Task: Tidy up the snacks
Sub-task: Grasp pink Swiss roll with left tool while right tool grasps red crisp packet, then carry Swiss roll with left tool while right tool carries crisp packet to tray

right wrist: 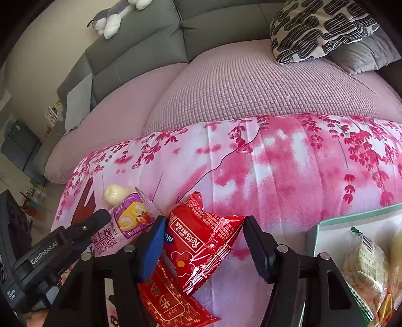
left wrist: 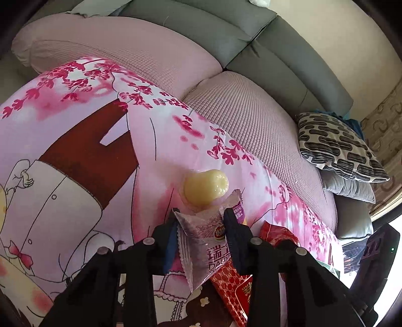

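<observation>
My left gripper (left wrist: 201, 213) is shut on a pink Swiss roll packet (left wrist: 206, 241), which rests on a pink floral blanket (left wrist: 100, 125); the packet also shows in the right wrist view (right wrist: 128, 221). A pale yellow jelly snack (left wrist: 204, 186) lies just beyond it. My right gripper (right wrist: 204, 221) is open, its jaws on either side of a red Ratet Kiss packet (right wrist: 201, 241) without pinching it. A red patterned packet (right wrist: 170, 301) lies under that one. A pale green box (right wrist: 351, 216) with several wrapped snacks (right wrist: 366, 264) sits at the right.
The blanket lies on a sofa with pink seat covers (right wrist: 251, 83) and grey backrests (right wrist: 140, 50). A black-and-white patterned cushion (left wrist: 339, 146) and a grey one (left wrist: 349, 186) sit at the right end. A plush toy (right wrist: 113, 17) lies on the backrest.
</observation>
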`<state>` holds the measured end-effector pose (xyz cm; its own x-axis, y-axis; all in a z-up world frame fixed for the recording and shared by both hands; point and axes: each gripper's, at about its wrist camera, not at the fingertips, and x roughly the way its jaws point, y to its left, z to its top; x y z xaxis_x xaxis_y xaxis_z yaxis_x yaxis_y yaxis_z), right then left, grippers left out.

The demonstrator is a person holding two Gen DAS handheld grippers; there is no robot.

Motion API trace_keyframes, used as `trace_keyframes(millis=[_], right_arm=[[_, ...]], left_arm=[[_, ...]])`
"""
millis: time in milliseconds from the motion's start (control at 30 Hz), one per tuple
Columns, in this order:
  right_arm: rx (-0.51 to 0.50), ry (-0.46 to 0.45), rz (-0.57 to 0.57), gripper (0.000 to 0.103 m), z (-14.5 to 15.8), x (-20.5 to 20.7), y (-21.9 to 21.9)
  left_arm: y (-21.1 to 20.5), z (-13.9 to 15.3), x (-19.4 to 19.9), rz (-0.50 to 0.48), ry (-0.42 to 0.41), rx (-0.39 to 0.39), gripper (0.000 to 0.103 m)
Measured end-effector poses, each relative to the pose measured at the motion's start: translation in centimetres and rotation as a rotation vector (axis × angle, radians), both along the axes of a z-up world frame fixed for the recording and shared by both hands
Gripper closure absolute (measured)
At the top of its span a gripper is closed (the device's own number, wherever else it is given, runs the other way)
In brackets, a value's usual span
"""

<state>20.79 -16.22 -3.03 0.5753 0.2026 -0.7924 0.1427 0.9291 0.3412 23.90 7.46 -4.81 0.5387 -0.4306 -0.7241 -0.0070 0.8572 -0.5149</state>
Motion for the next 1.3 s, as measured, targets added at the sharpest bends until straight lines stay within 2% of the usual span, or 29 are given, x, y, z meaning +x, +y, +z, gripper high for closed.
trace_keyframes(millis=[67, 100, 133, 433, 533, 600, 733, 833, 900, 1033, 1100, 1167, 1233, 1300], right_arm=[[0.01, -0.012, 0.001, 0.038, 0.4, -0.5, -0.2], [0.01, -0.017, 0.001, 0.038, 0.5, -0.6, -0.2], [0.006, -0.02, 0.002, 0.038, 0.7, -0.8, -0.2], [0.007, 0.002, 0.01, 0.038, 0.3, -1.9, -0.2], [0.004, 0.011, 0.014, 0.038, 0.1, -2.6, -0.2], [0.003, 0.011, 0.014, 0.038, 0.2, -3.0, -0.2], [-0.012, 0.012, 0.018, 0.038, 0.5, -3.6, -0.2], [-0.018, 0.013, 0.019, 0.038, 0.5, -3.7, -0.3], [-0.018, 0.014, 0.017, 0.038, 0.5, -3.8, -0.5], [-0.018, 0.015, 0.02, 0.038, 0.3, -3.9, -0.6], [-0.014, 0.014, 0.019, 0.038, 0.3, -4.0, -0.7], [-0.015, 0.012, 0.019, 0.038, 0.3, -4.0, -0.7], [-0.02, 0.009, 0.019, 0.038, 0.5, -4.2, -0.7], [-0.026, 0.0, 0.016, 0.038, 0.8, -4.6, -0.8]], left_arm=[[0.2, 0.3, -0.7, 0.003, -0.019, -0.009, 0.071], [0.2, 0.5, -1.0, 0.0, -0.026, -0.02, 0.078], [0.2, 0.7, -1.2, -0.005, -0.035, -0.028, 0.079], [-0.3, -0.2, -4.0, -0.132, 0.01, -0.043, 0.078], [-0.7, 0.2, -4.5, -0.182, 0.009, -0.008, 0.078], [-1.4, 0.7, -4.4, -0.213, -0.001, 0.035, 0.075], [-2.7, 0.6, -3.4, -0.272, 0.011, 0.061, 0.061], [-3.6, 0.3, -2.4, -0.31, 0.024, 0.036, 0.06], [-4.1, 0.0, -1.7, -0.319, 0.036, 0.023, 0.06], [-5.3, -0.8, -0.8, -0.334, 0.068, 0.075, 0.06], [-5.4, -1.2, -0.5, -0.325, 0.073, 0.065, 0.06], [-5.1, -1.2, -0.6, -0.306, 0.063, 0.052, 0.06], [-4.7, -0.8, -1.2, -0.286, 0.038, 0.048, 0.066], [-4.3, -0.3, -1.7, -0.262, 0.016, 0.035, 0.068]])
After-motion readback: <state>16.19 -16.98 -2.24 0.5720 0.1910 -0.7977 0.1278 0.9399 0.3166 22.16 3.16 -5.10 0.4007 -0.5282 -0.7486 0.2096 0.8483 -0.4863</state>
